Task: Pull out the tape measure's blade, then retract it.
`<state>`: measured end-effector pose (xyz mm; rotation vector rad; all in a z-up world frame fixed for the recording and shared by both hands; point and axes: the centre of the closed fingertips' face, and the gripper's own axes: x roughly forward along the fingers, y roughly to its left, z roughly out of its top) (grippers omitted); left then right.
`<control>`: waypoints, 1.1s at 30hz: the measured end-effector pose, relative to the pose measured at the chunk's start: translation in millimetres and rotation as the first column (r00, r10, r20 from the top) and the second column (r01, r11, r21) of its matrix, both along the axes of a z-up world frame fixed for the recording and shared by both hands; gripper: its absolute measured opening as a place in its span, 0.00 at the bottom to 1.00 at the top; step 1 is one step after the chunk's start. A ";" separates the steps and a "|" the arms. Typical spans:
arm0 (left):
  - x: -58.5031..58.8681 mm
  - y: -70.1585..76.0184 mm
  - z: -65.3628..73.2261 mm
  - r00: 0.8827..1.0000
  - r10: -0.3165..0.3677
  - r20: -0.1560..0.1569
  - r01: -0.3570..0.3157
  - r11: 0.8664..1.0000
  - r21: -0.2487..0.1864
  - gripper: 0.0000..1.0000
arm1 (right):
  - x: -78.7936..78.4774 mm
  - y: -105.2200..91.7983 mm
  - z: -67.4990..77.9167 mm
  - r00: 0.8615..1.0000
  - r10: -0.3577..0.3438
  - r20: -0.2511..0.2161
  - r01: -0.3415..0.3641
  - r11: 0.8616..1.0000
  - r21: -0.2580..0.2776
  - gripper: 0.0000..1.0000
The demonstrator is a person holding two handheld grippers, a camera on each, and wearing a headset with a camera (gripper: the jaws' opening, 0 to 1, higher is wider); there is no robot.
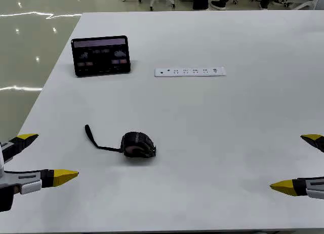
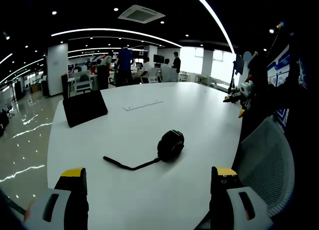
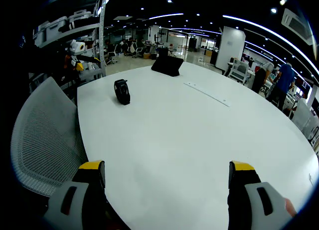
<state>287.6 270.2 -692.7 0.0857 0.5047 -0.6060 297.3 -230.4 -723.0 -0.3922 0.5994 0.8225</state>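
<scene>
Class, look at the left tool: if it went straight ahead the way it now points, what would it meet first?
Most likely the tape measure, perhaps its black strap first; both lie straight ahead between the left tool's open jaws. Depth is unclear.

The tabletop (image 1: 212,143) is white, smooth and matt. The tape measure (image 1: 137,145) has a black case with a dull, rubbery look. The tablet (image 1: 100,55) has a glossy screen, the power strip (image 1: 190,72) looks like white plastic, and the floor (image 1: 25,41) is polished and mirrors lights
</scene>
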 end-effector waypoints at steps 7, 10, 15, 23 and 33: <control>-0.3 0.8 0.1 1.000 0.002 -0.001 -0.002 1.000 -0.002 1.00 | -0.2 -0.2 0.7 1.000 0.000 0.004 0.000 1.000 -0.002 1.00; 0.1 1.5 0.7 1.000 0.004 -0.001 -0.004 1.000 -0.003 1.00 | -0.4 0.0 0.8 1.000 0.000 0.006 0.000 1.000 -0.003 1.00; -0.2 2.8 0.9 1.000 0.007 -0.004 -0.007 1.000 -0.004 1.00 | 0.4 0.1 1.6 1.000 -0.002 0.012 0.002 1.000 -0.002 1.00; 1.8 4.2 1.7 1.000 0.006 0.001 -0.006 1.000 -0.003 1.00 | 2.6 -1.4 3.4 1.000 -0.004 0.021 0.004 1.000 -0.007 1.00; 5.3 1.3 3.4 1.000 -0.010 0.011 0.010 1.000 -0.013 1.00 | 5.3 1.9 6.4 0.999 0.008 0.032 -0.008 1.000 0.002 1.00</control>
